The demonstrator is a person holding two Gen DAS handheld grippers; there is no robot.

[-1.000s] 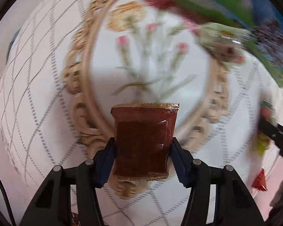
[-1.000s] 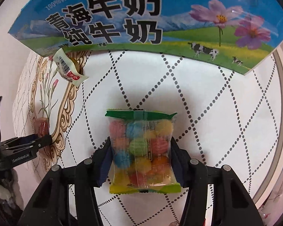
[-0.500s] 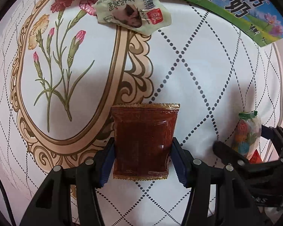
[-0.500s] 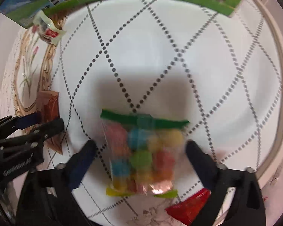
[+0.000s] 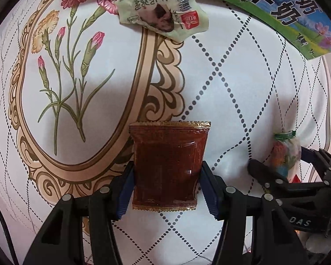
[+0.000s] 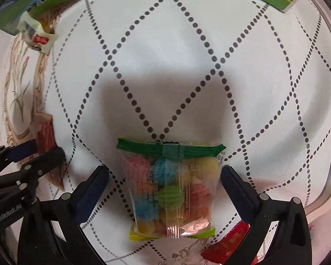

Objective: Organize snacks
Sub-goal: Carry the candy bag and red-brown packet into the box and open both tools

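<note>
The brown snack packet (image 5: pixel 168 167) was pinched between the two pads of the left hand-held gripper (image 5: pixel 167 184), hanging just above the worktop (image 5: pixel 242 101) at the edge of the printed flower frame. The bag of coloured candy balls (image 6: pixel 171 191) lay flat on the worktop between the fingers of the right hand-held gripper (image 6: pixel 165 190), which stood wide, with a clear gap on each side of the bag.

Far from both, a pale green wrapped snack (image 5: pixel 163 16) rested against the milk carton (image 5: pixel 286 11), and a red packet (image 6: pixel 228 246) lay near the right finger, partly under it.

In my judgement, the main risk was with the left packet: it was gripped only by its lower sides, so the smooth film could slide or twist if the gripper moved quickly. The two grippers were also close to each other, so the left one could push the candy bag. The right finger could drag the red packet when it pulled away.
</note>
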